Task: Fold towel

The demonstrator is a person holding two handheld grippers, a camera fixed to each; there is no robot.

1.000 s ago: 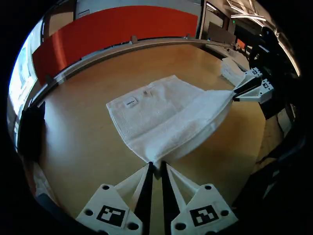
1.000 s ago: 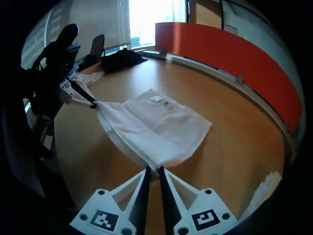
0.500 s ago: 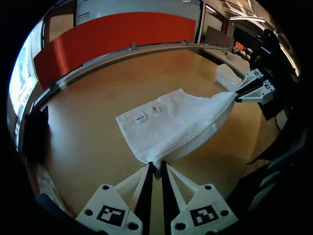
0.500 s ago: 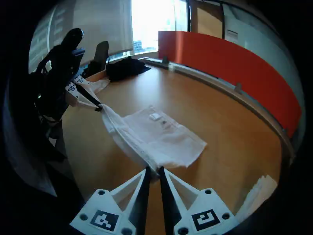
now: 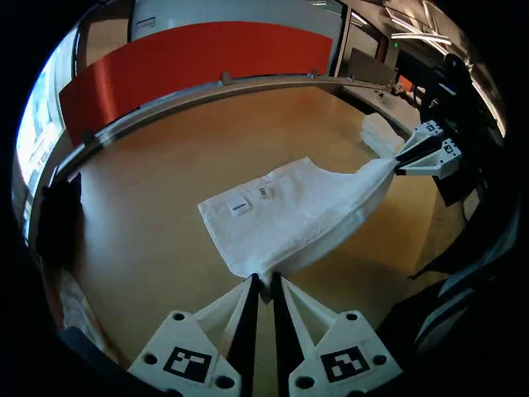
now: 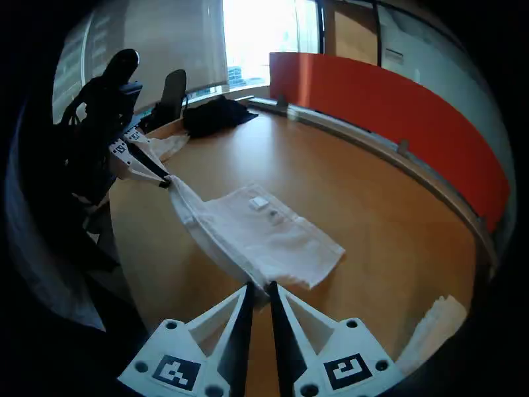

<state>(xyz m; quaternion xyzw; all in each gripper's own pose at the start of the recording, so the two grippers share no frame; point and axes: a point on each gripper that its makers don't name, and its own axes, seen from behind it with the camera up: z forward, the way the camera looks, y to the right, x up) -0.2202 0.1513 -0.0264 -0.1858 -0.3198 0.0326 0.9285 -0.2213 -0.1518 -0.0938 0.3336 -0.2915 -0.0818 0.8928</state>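
Left gripper view: my left gripper (image 5: 264,288) has its jaws closed on a corner of the white towel (image 5: 291,212), right at the tips. Open wooden bench (image 5: 165,165) spreads around it, up to a red partition (image 5: 198,59). My right gripper (image 5: 397,161) pinches the next corner, lifted.

Right gripper view: my right gripper (image 6: 260,291) has its jaws clamped on the towel (image 6: 264,231). Less of the towel lies flat than a second ago.

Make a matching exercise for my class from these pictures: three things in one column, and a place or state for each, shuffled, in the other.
Things:
1. white towel
2. red panel
3. black bundle

Places or states:
A. stands along the far edge of the table
B. lies on the table near the window
C. pinched by the left gripper and the right gripper, one edge lifted

Pairs: 1-C, 2-A, 3-B
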